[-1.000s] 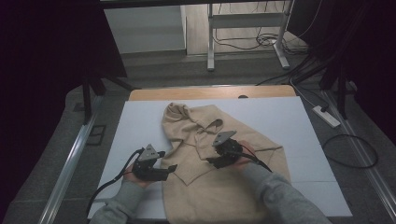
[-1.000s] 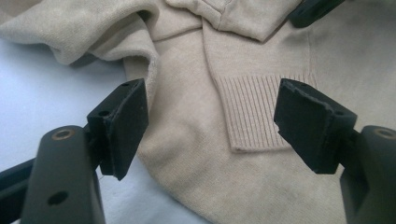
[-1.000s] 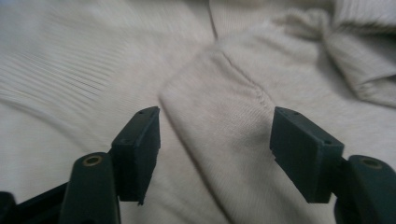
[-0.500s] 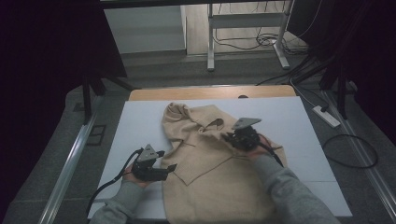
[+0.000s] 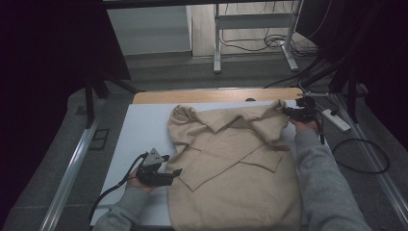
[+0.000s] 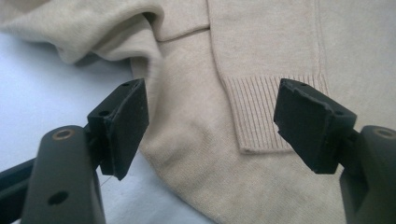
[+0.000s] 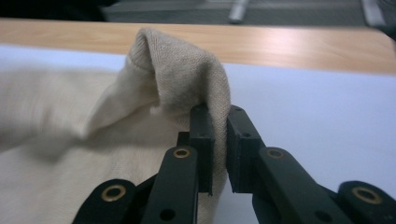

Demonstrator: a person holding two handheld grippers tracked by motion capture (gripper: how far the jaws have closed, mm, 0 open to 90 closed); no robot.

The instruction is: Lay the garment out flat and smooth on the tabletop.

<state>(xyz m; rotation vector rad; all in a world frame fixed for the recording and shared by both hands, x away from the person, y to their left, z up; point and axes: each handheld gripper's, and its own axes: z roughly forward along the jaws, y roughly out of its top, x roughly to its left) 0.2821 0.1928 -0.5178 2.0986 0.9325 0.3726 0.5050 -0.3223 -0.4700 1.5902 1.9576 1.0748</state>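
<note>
A beige knitted sweater [image 5: 231,163] lies spread on the white table [image 5: 144,130]. My left gripper [image 5: 174,172] rests at the sweater's left edge with its jaws open. In the left gripper view, the left gripper [image 6: 210,121] frames the hem, and a ribbed sleeve cuff [image 6: 261,112] lies flat between the jaws, untouched. My right gripper [image 5: 288,111] is at the table's far right corner. Its jaws have just been closing, and the right gripper [image 7: 219,140] is now shut on a raised fold of the sweater [image 7: 182,70].
A bare wooden strip [image 5: 211,95] runs along the table's far edge. A power strip [image 5: 337,120] and cables lie on the floor to the right. A metal rail [image 5: 72,168] runs along the left side. White tabletop shows left of the sweater.
The right gripper closed on the fabric at the sweater's middle and carried it out to the far right corner, spreading the garment wider. The left gripper stayed put.
</note>
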